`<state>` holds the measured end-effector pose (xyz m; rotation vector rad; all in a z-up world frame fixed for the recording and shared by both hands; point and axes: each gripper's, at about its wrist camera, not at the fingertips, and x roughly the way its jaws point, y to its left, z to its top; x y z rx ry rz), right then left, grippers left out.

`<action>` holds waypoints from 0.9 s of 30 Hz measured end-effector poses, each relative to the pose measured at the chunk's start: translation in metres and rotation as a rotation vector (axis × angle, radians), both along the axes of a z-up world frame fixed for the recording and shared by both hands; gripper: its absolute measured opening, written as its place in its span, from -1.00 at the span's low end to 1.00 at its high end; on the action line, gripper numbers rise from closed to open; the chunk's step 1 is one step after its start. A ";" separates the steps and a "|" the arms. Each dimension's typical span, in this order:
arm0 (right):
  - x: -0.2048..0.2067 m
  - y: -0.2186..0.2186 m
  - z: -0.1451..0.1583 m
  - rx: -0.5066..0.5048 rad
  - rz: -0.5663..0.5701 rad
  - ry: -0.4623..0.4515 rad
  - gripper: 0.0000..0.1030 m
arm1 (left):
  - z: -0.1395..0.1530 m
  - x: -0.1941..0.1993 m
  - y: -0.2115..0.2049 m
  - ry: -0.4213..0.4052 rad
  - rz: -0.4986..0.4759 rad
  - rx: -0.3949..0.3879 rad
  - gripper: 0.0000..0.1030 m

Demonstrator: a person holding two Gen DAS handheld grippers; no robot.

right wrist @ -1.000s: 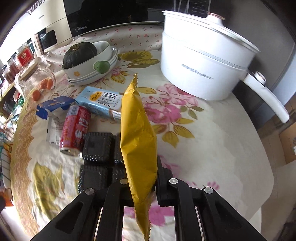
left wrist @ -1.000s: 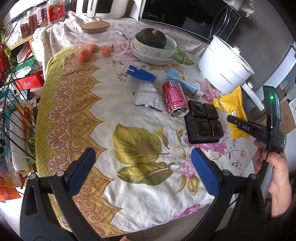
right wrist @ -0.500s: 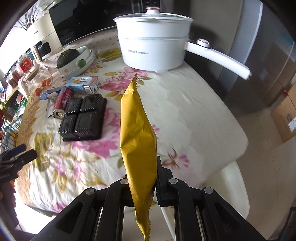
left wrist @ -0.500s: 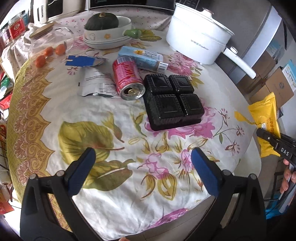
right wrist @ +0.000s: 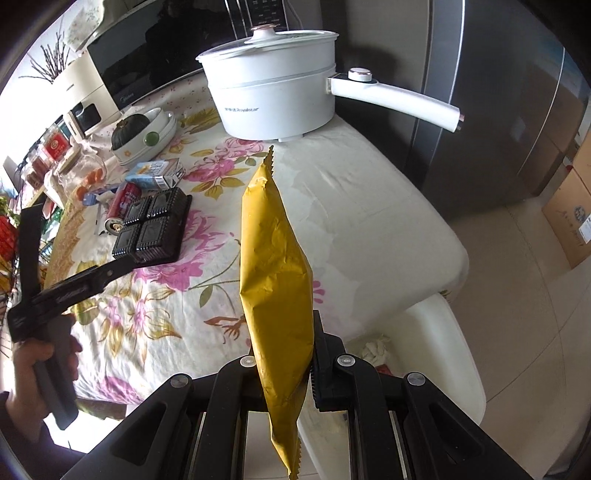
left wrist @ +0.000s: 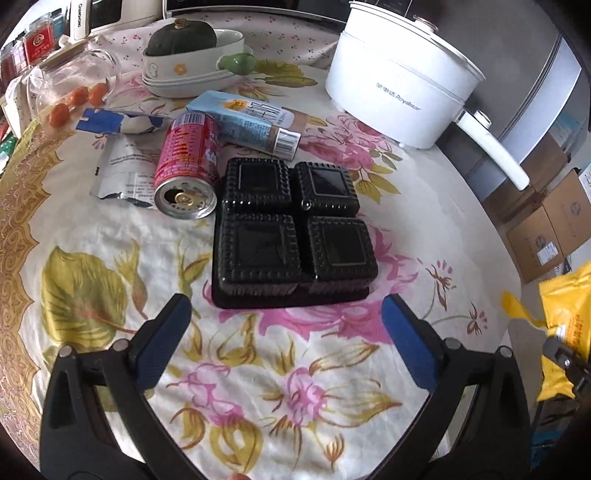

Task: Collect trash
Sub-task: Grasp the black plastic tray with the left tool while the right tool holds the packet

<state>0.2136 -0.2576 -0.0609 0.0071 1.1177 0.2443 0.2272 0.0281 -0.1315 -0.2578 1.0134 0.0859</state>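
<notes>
1. Firmly, the right gripper (right wrist: 282, 363) clamps a yellow snack bag (right wrist: 275, 280) between its fingers, the bag standing upright on edge with its crimped top pointing away; it is held off the table's edge, above a white bin (right wrist: 458, 354) with crumpled trash inside.
2. The left gripper (left wrist: 286, 338) hovers with its blue-padded fingers (left wrist: 162, 341) spread wide and holding nothing, just short of a black plastic four-cell tray (left wrist: 293, 232) lying on the floral tablecloth (left wrist: 258, 387).
3. Touching the tray's far left corner lies a red drink can (left wrist: 186, 162) on its side, its opened top facing the camera.
4. Beside the can are a torn silver wrapper (left wrist: 123, 173), a light blue carton (left wrist: 245, 122) and a blue-and-white wrapper (left wrist: 114, 121).
5. Farther back stand a white electric pot (left wrist: 402, 77), a bowl stack holding a dark squash (left wrist: 181, 33), and a glass jar (left wrist: 74, 85) with small orange fruit.
</notes>
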 end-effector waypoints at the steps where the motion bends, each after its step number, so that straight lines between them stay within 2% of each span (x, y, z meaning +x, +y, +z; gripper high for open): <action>1: 0.000 -0.004 0.000 0.004 -0.003 0.002 -0.78 | -0.003 0.004 -0.006 -0.006 0.013 0.028 0.98; 3: 0.001 -0.011 -0.001 0.007 -0.009 0.005 -0.78 | -0.008 0.012 -0.015 -0.014 0.033 0.080 0.98; 12: 0.005 -0.044 -0.006 0.028 -0.046 0.022 -0.77 | -0.009 0.023 -0.023 -0.084 0.161 0.209 0.98; 16: 0.005 -0.050 -0.009 0.025 -0.054 0.029 -0.78 | -0.008 0.028 -0.022 -0.099 0.151 0.199 0.98; 18: 0.005 -0.051 -0.010 0.026 -0.057 0.032 -0.77 | -0.004 0.031 -0.024 -0.104 0.127 0.214 0.98; 22: 0.004 -0.051 -0.011 0.028 -0.055 0.032 -0.77 | 0.012 0.045 -0.029 -0.074 0.004 0.219 0.98; 25: 0.004 -0.050 -0.012 0.023 -0.046 0.031 -0.77 | 0.019 0.073 -0.031 0.037 -0.122 0.237 0.98; 27: 0.005 -0.050 -0.013 0.019 -0.043 0.033 -0.77 | 0.019 0.090 -0.032 0.099 -0.168 0.263 0.98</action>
